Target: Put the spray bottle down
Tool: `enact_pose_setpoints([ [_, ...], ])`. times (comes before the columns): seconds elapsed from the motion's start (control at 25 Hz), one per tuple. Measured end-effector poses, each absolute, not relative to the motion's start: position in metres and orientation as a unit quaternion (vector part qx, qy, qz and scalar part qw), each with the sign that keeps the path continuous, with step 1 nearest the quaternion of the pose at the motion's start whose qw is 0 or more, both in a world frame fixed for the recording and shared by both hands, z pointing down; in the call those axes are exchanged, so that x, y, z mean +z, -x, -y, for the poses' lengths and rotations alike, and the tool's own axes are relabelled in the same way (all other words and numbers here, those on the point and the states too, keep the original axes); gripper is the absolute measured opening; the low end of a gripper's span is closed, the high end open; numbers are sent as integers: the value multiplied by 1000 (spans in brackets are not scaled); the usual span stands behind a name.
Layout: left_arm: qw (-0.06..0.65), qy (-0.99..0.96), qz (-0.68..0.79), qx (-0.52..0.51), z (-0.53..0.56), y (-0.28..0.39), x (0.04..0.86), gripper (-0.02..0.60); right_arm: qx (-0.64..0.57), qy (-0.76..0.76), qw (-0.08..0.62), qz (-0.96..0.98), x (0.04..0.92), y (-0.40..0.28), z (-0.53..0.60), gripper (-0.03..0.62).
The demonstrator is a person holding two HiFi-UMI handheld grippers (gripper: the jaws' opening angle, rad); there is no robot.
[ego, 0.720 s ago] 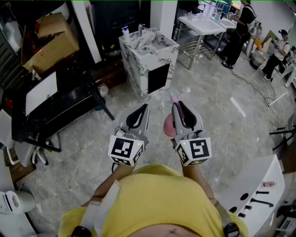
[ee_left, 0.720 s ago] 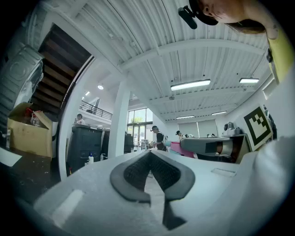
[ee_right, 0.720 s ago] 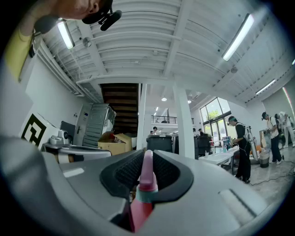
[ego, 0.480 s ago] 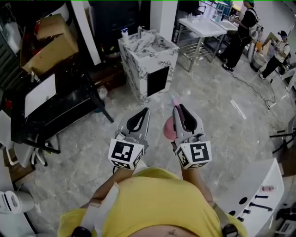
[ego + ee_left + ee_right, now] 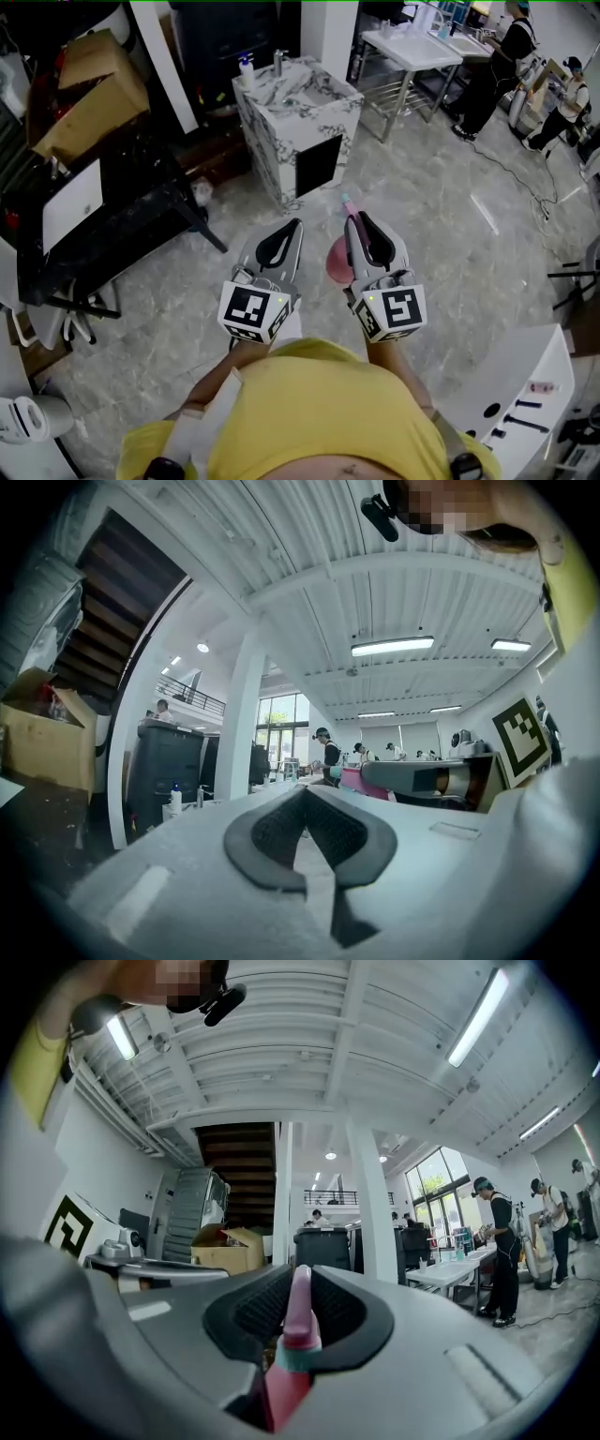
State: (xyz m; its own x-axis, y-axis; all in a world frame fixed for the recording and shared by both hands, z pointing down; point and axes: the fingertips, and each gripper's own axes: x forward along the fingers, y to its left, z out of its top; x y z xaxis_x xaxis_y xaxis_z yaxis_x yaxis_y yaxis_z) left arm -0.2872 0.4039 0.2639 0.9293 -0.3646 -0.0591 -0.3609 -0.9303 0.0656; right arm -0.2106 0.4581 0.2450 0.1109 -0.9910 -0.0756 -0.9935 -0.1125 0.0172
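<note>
A pink spray bottle (image 5: 335, 259) with a teal collar hangs over the grey marble floor, and my right gripper (image 5: 354, 218) is shut on it. In the right gripper view its pink nozzle (image 5: 298, 1309) stands up between the dark pads (image 5: 253, 1309), with the body hidden below the jaws. My left gripper (image 5: 296, 225) is level beside it, on the left. Its jaws meet at the tips, with nothing between them in the left gripper view (image 5: 305, 792). Both grippers point forward at waist height in front of a person in a yellow shirt.
A marble-patterned sink cabinet (image 5: 295, 122) stands a few steps ahead. A black table (image 5: 131, 220) and a cardboard box (image 5: 84, 89) fill the left. Far right are a white table (image 5: 412, 49) and people (image 5: 495, 61). A white counter (image 5: 525, 384) is at the lower right.
Both grippers keep the same pose, and the bottle stays held. In the head view the room has slid a little, and the grippers sit slightly higher in the picture.
</note>
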Motion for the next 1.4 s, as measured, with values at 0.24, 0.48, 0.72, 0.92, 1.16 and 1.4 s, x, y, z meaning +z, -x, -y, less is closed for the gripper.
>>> enact_pose_setpoints([
  [0.24,28,-985,166,-40,-325,233,270,5,28,751,15,-660,254,165,-381,63],
  [0.48,19,-988,148,-38,-229,174,261,5,33,761,19,-648,247,107,-287,63],
  [0.72,13,-989,139,-41,-148,126,261,5,38,767,25,-640,245,60,-210,63],
  [0.92,16,-991,128,-37,-102,96,270,5,35,770,23,-636,253,34,-161,63],
  [1.16,12,-992,122,-30,-67,72,275,5,30,775,31,-630,258,4,-124,63],
  [1.4,20,-992,125,-30,-39,55,283,5,35,775,32,-630,259,-19,-96,63],
])
